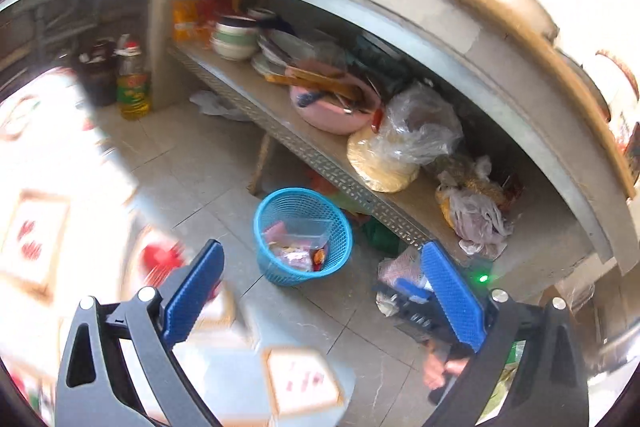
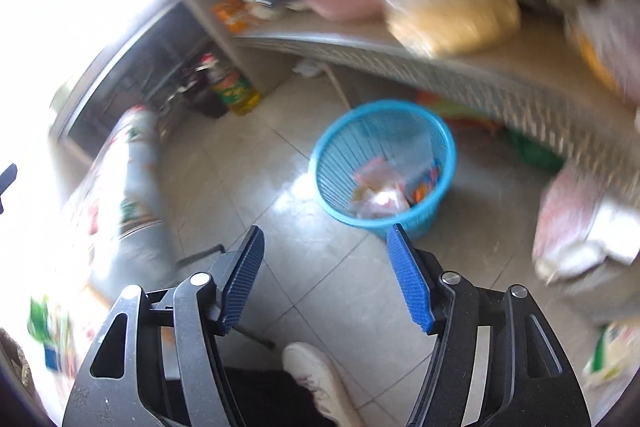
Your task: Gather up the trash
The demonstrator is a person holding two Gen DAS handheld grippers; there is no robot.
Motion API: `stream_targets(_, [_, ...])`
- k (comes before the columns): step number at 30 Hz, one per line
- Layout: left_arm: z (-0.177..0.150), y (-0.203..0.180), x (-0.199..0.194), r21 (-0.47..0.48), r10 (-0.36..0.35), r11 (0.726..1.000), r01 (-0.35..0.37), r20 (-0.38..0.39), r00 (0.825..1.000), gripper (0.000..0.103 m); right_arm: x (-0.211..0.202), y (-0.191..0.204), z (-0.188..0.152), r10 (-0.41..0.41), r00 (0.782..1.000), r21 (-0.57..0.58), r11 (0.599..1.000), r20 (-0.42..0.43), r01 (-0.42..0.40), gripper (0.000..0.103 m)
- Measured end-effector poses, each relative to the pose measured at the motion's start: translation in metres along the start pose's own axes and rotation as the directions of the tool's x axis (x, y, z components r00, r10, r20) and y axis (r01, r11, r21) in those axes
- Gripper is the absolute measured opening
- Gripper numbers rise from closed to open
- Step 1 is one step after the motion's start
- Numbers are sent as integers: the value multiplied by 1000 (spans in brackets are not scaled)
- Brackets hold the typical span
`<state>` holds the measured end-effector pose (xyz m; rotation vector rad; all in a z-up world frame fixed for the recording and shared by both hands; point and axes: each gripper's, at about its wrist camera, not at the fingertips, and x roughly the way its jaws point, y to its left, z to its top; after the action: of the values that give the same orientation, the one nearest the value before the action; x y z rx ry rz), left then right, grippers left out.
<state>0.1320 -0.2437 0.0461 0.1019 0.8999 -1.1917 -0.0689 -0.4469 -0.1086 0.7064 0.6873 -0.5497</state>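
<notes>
A blue mesh basket (image 1: 280,269) stands on the tiled floor beside a low shelf. It holds a clear plastic box (image 1: 310,227) and several wrappers (image 1: 294,255). My left gripper (image 1: 322,249) hovers above and in front of it, open wide, with nothing between its blue pads. In the right wrist view the same basket (image 2: 400,223) sits just beyond my right gripper (image 2: 326,230), which is open and empty. The wrappers (image 2: 380,195) show blurred inside. Part of the right gripper (image 1: 406,291) and a hand (image 1: 440,371) appear behind my left gripper's right finger.
The low shelf (image 1: 280,115) carries a pink basin (image 1: 332,107), stacked bowls (image 1: 234,41) and plastic bags (image 1: 416,131). An oil bottle (image 1: 134,87) stands on the floor at the left. Bags (image 2: 576,227) lie right of the basket. A white shoe (image 2: 320,375) is near the bottom.
</notes>
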Motion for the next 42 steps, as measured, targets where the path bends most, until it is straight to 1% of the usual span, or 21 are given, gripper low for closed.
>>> stream_targets(1, [-11, 6, -15, -21, 16, 1000, -16, 10, 1000, 97, -11, 10, 2, 1, 1000, -33, 999, 23, 0, 66])
stream_targets(3, [-33, 18, -43, -57, 49, 997, -47, 35, 998, 97, -34, 31, 8, 40, 997, -85, 996, 71, -34, 67])
stream_targets(5, [-56, 32, -71, -77, 87, 994, -82, 61, 994, 97, -53, 51, 14, 101, 990, -118, 989, 103, -89, 68])
stream_targets(8, [-94, 55, -110, -132, 124, 985, -112, 93, 988, 97, -73, 81, 18, 190, 975, -167, 971, 114, -170, 68])
stream_targets(11, [-135, 78, -146, -195, 184, 967, -163, 96, 978, 97, -81, 114, 15, 286, 956, -219, 939, 70, -266, 68])
stream_targets(14, [-175, 94, -179, -236, 257, 945, -228, 100, 961, 97, -77, 143, 10, 379, 925, -246, 896, -10, -370, 68])
stream_targets(16, [-200, 101, -197, -262, 295, 930, -260, 107, 949, 97, -73, 167, 4, 422, 904, -268, 865, -69, -425, 68])
stream_targets(19, [-231, 111, -219, -312, 355, 900, -303, 125, 926, 97, -59, 209, -9, 488, 853, -287, 803, -187, -523, 68])
stream_targets(21, [-244, 117, -226, -327, 399, 882, -339, 140, 906, 97, -49, 242, -24, 517, 810, -294, 757, -277, -584, 67])
stream_targets(24, [-254, 131, -233, -346, 434, 864, -365, 147, 889, 96, -34, 292, -47, 555, 715, -273, 675, -425, -686, 58])
stream_targets(26, [-257, 137, -236, -360, 440, 860, -363, 158, 884, 89, -26, 323, -65, 554, 654, -254, 630, -515, -734, 52])
stream_targets(27, [-258, 142, -237, -373, 442, 855, -360, 159, 883, 85, -25, 338, -77, 544, 630, -247, 616, -554, -749, 47])
stream_targets(28, [-259, 147, -238, -388, 442, 850, -356, 158, 883, 83, -22, 347, -85, 534, 613, -242, 606, -582, -758, 43])
stream_targets(29, [-260, 150, -238, -403, 444, 844, -353, 158, 882, 77, -15, 362, -94, 519, 591, -235, 595, -618, -769, 40])
stream_targets(31, [-264, 162, -242, -437, 444, 831, -343, 153, 883, 71, 0, 379, -107, 484, 570, -213, 608, -664, -765, 25])
stream_targets(33, [-269, 174, -248, -476, 441, 818, -324, 155, 884, 68, 19, 388, -119, 470, 517, -147, 623, -715, -768, 13])
stream_targets(35, [-274, 182, -252, -508, 439, 804, -308, 157, 885, 67, 33, 393, -128, 457, 486, -107, 637, -745, -763, 12])
stream_targets(37, [-279, 190, -257, -537, 434, 791, -292, 157, 887, 67, 37, 396, -137, 438, 472, -103, 641, -765, -761, 11])
stream_targets(40, [-286, 199, -264, -574, 432, 770, -278, 149, 890, 67, 29, 398, -148, 413, 438, -102, 625, -798, -774, 11])
stream_targets(41, [-287, 202, -266, -586, 435, 761, -278, 144, 889, 67, 26, 399, -152, 405, 427, -103, 616, -809, -781, 11])
stream_targets(42, [-289, 205, -267, -598, 443, 750, -282, 138, 886, 67, 21, 399, -158, 394, 411, -104, 605, -822, -789, 11])
